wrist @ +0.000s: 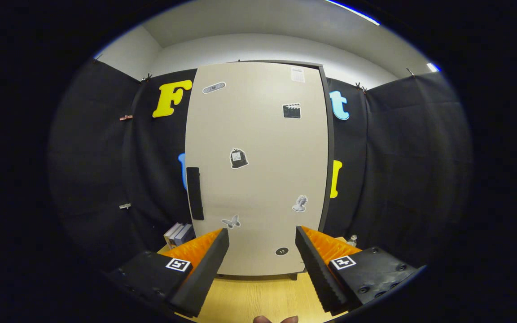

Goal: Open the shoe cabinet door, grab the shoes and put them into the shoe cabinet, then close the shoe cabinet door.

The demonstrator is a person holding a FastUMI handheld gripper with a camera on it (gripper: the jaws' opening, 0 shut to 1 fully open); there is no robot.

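1. One black handle is sitting at the left edge of the closed shoe cabinet door, books lying beside its base.
2. Bare wooden floor is lying before the door.
3. Gripper is standing wide open, holding nothing, fingers clear of the door.

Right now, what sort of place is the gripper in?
Probably a recording booth set up like a home entryway: black cloth walls surround a tall beige cabinet with its door closed and dotted with stickers, standing on a wooden table. The open gripper points at it, with nothing between its fingers.
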